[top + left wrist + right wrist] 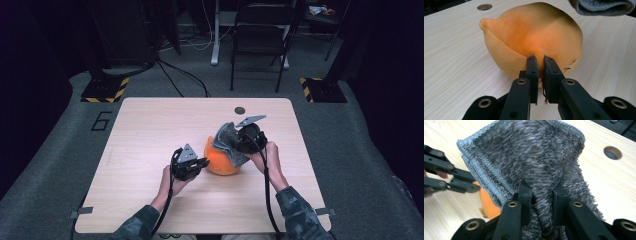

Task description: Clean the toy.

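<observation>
An orange plush ball [220,161] rests on the wooden table [150,130] near its middle. My left gripper [202,162] is at the ball's left side, shut on a pinch of its orange fabric [540,57]. A grey fuzzy cloth [227,141] hangs over the ball's right top. My right gripper [235,145] is shut on a fold of this cloth [541,205], held above the ball. In the right gripper view the cloth's stitched edge [477,168] drapes to the left and part of the orange ball [489,205] shows beneath it.
A round hole [240,110] is set in the table toward its far edge. A folding chair [260,35] and yellow-black marked stand bases [105,89] sit on the floor beyond the table. Bare wood lies left of and in front of the ball.
</observation>
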Motion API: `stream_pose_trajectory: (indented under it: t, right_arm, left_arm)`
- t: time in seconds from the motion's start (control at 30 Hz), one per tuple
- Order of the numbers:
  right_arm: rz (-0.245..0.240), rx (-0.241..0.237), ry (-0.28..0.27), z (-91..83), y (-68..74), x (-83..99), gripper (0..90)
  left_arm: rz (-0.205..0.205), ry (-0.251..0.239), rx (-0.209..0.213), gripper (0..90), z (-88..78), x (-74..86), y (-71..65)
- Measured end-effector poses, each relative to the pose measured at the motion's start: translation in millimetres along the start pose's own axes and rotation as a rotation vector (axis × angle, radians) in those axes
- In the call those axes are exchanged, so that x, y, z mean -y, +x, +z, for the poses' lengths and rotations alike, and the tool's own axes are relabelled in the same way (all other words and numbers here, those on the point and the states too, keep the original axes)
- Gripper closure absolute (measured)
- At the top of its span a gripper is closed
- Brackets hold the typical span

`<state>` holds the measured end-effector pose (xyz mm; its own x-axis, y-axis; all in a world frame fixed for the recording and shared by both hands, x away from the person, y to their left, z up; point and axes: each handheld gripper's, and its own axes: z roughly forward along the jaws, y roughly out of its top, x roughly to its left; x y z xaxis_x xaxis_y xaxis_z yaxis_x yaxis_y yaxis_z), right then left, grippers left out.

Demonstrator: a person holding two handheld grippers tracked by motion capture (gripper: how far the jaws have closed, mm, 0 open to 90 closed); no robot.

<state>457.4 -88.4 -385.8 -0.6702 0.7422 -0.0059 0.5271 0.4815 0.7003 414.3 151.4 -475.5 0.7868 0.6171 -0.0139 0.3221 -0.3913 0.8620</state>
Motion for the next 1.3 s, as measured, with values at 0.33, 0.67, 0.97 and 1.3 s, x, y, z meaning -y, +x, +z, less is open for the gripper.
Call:
stream_pose_trajectory:
  t: [0.33,0.67,0.97,1.3]
  right_arm:
    - [-0.043,-0.055,0.024,33.2,22.4,-14.3,72.7]
    - [-0.049,-0.06,0.027,37.7,21.0,-8.7,72.9]
    - [-0.029,-0.05,0.036,33.1,12.3,-2.5,72.7]
    - [0.024,-0.024,0.065,24.3,-9.4,15.0,72.6]
  left_arm:
    - [0.008,-0.001,0.013,83.5,0.1,-0.3,-0.8]
    - [0.013,0.004,0.014,83.4,0.5,0.2,0.0]
    - [0.01,0.006,0.015,83.5,0.6,0.8,1.4]
    - [0.012,0.013,0.016,83.4,0.1,0.7,2.3]
